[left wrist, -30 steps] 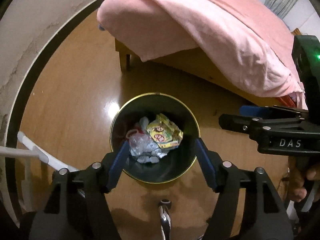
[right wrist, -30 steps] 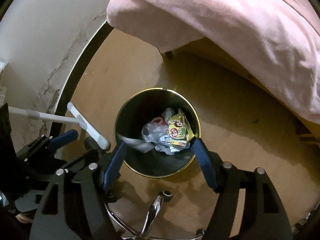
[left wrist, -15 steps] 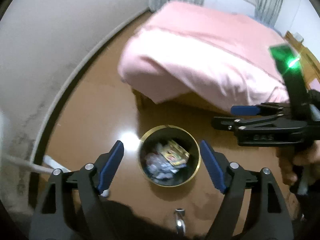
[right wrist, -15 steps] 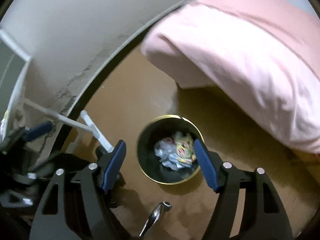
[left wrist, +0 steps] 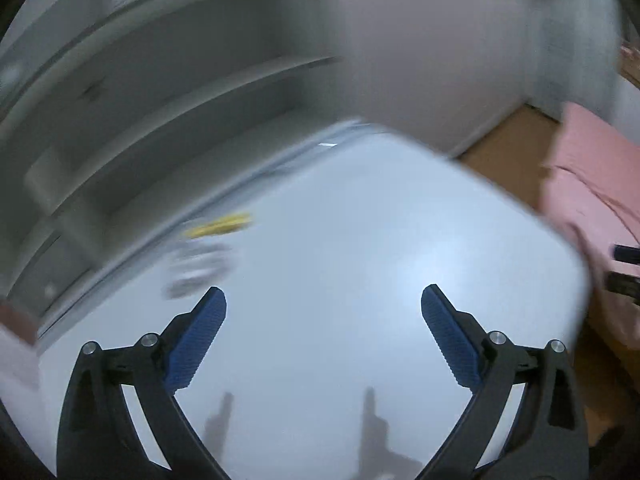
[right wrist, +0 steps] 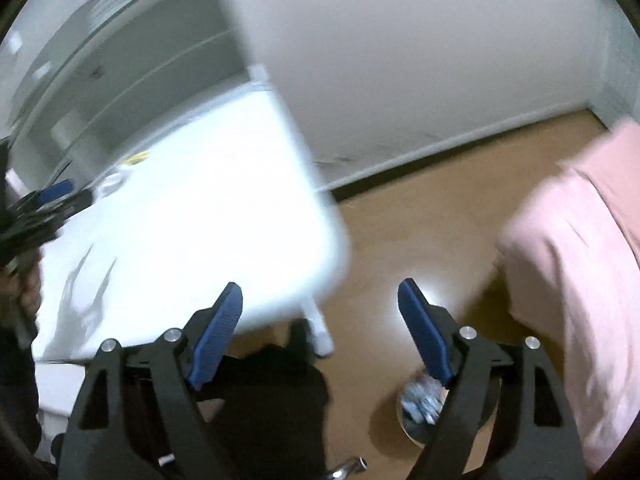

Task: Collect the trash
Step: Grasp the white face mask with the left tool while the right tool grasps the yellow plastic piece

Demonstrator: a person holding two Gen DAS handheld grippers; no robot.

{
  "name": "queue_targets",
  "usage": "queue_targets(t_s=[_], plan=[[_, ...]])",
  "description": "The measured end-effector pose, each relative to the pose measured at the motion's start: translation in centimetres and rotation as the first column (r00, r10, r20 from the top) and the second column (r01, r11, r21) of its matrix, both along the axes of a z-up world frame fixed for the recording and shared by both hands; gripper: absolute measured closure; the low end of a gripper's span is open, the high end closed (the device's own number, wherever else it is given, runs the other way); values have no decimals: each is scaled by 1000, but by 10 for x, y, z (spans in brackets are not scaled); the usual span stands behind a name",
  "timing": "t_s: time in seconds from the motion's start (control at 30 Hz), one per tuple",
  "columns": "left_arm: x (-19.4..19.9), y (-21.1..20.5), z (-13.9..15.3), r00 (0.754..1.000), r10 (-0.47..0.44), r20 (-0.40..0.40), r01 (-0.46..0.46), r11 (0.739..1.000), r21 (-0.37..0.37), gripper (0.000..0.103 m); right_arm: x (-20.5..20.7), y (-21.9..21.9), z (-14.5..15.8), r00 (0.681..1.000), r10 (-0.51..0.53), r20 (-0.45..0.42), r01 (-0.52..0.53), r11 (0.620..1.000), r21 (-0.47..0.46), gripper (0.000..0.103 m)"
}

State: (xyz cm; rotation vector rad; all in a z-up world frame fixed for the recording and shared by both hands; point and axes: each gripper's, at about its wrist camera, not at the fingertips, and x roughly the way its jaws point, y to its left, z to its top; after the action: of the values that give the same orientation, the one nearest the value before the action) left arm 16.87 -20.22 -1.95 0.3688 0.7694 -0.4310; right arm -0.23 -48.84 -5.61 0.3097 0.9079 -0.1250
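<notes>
Both hand-held grippers spread, holding nothing.
Left hand-held gripper (left wrist: 323,300) hangs over the white surface (left wrist: 360,240); right hand-held gripper (right wrist: 320,294) above the floor (right wrist: 420,220).

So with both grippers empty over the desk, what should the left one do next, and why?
Probably carry the open left gripper forward and left across the white desk toward the blurred yellow scrap and the crumpled clear pieces beside it. Both grippers are empty, and the bin already holds litter.

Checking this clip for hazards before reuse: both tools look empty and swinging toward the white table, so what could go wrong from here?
Heavy motion blur: the open left tool may overshoot the small yellow scrap on the white table. The right tool hangs over the table's corner and could clip it.
</notes>
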Motion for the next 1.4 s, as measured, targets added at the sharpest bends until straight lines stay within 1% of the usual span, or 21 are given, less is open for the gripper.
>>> queue_targets(t_s=[0.1, 0.17, 0.27, 0.47, 0.5, 0.53, 0.57, 0.67, 0.7, 0.83, 0.9, 0.97, 1.0, 1.07, 1.1, 1.13, 1.17, 1.27, 1.3, 1.33, 1.4], plan=[[57, 42, -8, 991, 128, -36, -129, 992, -13, 8, 60, 45, 10, 991, 134, -3, -134, 991, 5, 25], [82, 57, -14, 983, 172, -61, -174, 984, -25, 8, 87, 65, 15, 982, 188, -11, -188, 982, -4, 25], [114, 62, -26, 977, 179, -117, -185, 982, -38, 8, 128, 95, 19, 965, 260, -35, -261, 965, -31, 25], [145, 53, -51, 976, 161, -146, -162, 987, 0, 8, 196, 134, 12, 914, 392, -102, -399, 915, -59, 25], [147, 56, -54, 977, 158, -145, -160, 987, 0, 11, 208, 140, 10, 901, 418, -114, -426, 903, -60, 25], [146, 59, -54, 978, 158, -136, -160, 987, -5, 23, 220, 146, 8, 886, 447, -126, -457, 887, -66, 25], [144, 62, -54, 979, 153, -131, -156, 988, -9, 32, 235, 152, 6, 868, 477, -140, -490, 869, -75, 25], [142, 76, -56, 976, 125, -177, -134, 990, -44, 70, 273, 173, 4, 820, 548, -164, -567, 816, -109, 25], [139, 82, -55, 973, 136, -184, -147, 988, -45, 75, 286, 181, 4, 801, 574, -171, -595, 795, -117, 25], [121, 104, -43, 977, 129, -170, -144, 987, -78, 77, 331, 214, 0, 728, 657, -198, -684, 716, -138, 28], [111, 113, -36, 979, 118, -165, -132, 988, -81, 77, 345, 234, -2, 680, 698, -224, -733, 661, -163, 29], [102, 121, -34, 981, 112, -159, -125, 989, -72, 77, 355, 255, -5, 626, 735, -261, -780, 590, -209, 29], [99, 123, -33, 981, 112, -155, -124, 990, -68, 77, 358, 260, -7, 611, 743, -274, -792, 572, -216, 31], [93, 132, -32, 981, 121, -151, -132, 989, -62, 77, 365, 270, -11, 584, 750, -311, -812, 539, -226, 39], [92, 134, -33, 980, 123, -153, -134, 989, -62, 77, 368, 273, -11, 569, 759, -317, -822, 526, -217, 41], [90, 137, -33, 979, 129, -156, -141, 988, -62, 77, 370, 276, -10, 560, 763, -323, -829, 521, -205, 48], [89, 140, -34, 978, 135, -159, -146, 987, -62, 77, 372, 277, -9, 555, 764, -330, -832, 521, -193, 59], [88, 144, -39, 972, 153, -180, -166, 984, -60, 77, 373, 278, -7, 542, 768, -342, -838, 522, -155, 79], [86, 143, -41, 970, 157, -186, -170, 984, -59, 77, 371, 278, -8, 539, 768, -346, -839, 523, -147, 82], [85, 142, -42, 968, 161, -191, -175, 983, -59, 77, 368, 279, -7, 539, 766, -349, -839, 527, -139, 89], [83, 141, -41, 967, 164, -196, -179, 982, -64, 77, 355, 283, -6, 554, 755, -352, -828, 545, -133, 89]])
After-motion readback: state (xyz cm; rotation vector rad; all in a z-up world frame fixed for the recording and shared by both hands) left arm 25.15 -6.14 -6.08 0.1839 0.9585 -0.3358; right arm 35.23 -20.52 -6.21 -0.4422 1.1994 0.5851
